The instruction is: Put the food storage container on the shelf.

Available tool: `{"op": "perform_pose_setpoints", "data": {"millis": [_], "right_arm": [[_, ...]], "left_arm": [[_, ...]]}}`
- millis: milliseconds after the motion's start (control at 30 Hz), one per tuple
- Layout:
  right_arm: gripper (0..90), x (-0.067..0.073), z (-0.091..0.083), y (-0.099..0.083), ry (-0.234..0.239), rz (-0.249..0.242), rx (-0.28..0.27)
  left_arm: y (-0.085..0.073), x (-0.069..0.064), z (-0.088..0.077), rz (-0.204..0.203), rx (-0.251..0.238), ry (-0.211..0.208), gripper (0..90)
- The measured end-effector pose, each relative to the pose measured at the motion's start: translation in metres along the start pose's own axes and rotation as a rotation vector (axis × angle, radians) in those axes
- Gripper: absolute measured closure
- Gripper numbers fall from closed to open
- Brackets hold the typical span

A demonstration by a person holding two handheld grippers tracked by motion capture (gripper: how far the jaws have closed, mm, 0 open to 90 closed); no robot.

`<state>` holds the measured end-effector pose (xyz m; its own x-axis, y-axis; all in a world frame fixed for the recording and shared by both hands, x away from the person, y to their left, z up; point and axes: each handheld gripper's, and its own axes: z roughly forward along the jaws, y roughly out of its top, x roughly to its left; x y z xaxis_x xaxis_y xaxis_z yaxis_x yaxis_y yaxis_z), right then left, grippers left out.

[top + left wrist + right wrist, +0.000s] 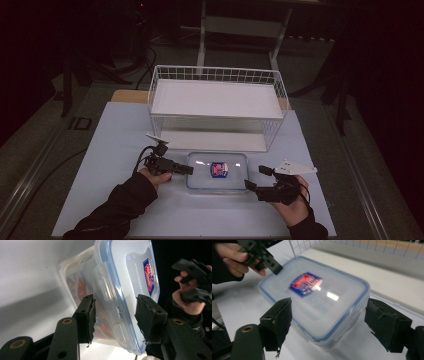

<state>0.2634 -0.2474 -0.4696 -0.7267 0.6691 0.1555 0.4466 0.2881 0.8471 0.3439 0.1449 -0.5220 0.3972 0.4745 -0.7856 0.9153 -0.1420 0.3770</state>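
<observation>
Clear plastic, blue-rimmed and lidded, the food box (218, 171) sits on the pale table (115, 150) just in front of the white wire basket (216, 107). At its left end the left gripper (186, 170) has the box's short edge between its jaws; whether the pads (88, 315) press on it I cannot tell. At the right end, the right gripper (254, 179) stands with its jaws spread wide, the box corner between them, untouched.
</observation>
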Motion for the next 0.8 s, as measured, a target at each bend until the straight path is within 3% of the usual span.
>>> {"op": "perform_pose_setpoints", "data": {"millis": [300, 633, 800], "right_arm": [[20.4, -0.013, 0.011, -0.004, 0.03, 0.106, 0.047], [23.5, -0.039, 0.024, -0.012, 0.15, 0.327, 0.089], [26.0, -0.044, 0.031, -0.016, 0.21, 0.379, 0.14]], "left_arm": [[-0.009, -0.009, -0.004, 0.066, -0.021, 0.002, 55.6], [-0.018, -0.02, -0.007, 0.152, -0.025, 0.033, 56.7], [-0.021, -0.023, -0.007, 0.176, -0.028, 0.038, 56.9]]}}
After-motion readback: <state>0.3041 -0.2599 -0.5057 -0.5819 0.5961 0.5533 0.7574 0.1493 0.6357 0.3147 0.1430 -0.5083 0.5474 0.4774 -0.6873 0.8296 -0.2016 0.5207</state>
